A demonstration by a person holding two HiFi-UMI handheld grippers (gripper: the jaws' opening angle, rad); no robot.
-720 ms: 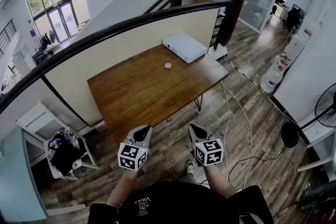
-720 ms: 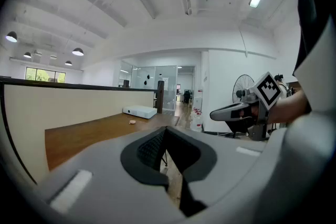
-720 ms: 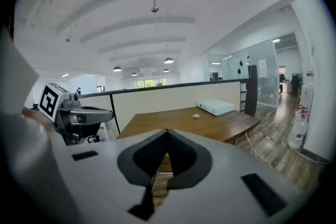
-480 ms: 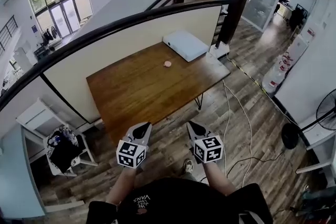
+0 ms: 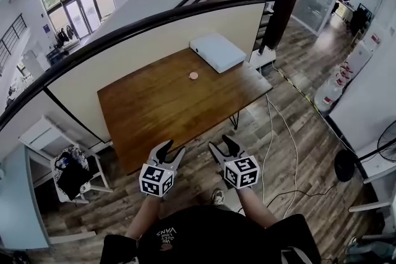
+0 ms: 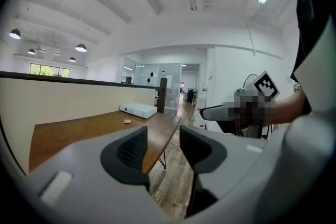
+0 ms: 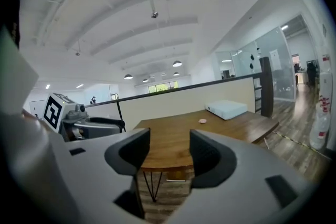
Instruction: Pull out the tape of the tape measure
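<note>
The tape measure (image 5: pixel 193 75), a small pink disc, lies on the wooden table (image 5: pixel 148 120) just above the middle of the head view, near the flat white box (image 5: pixel 216 51) at the table's upper right corner. Well below it, at lower centre over the plank floor (image 5: pixel 281 133), the left gripper (image 5: pixel 170 150) and right gripper (image 5: pixel 221 145) hover side by side, each with jaws spread and nothing between them.

Lower centre of the head view: left gripper (image 5: pixel 170 149) and right gripper (image 5: pixel 223 145) held side by side ahead of the torso (image 5: pixel 204 235) on bare forearms (image 5: pixel 143 218), near each other but not touching, both tipped slightly below level. Left jaws stand well apart, nothing between the pads; right jaws likewise apart and empty. Left marker cube (image 5: pixel 156 179) and right marker cube (image 5: pixel 241 171) face up toward the camera.
</note>
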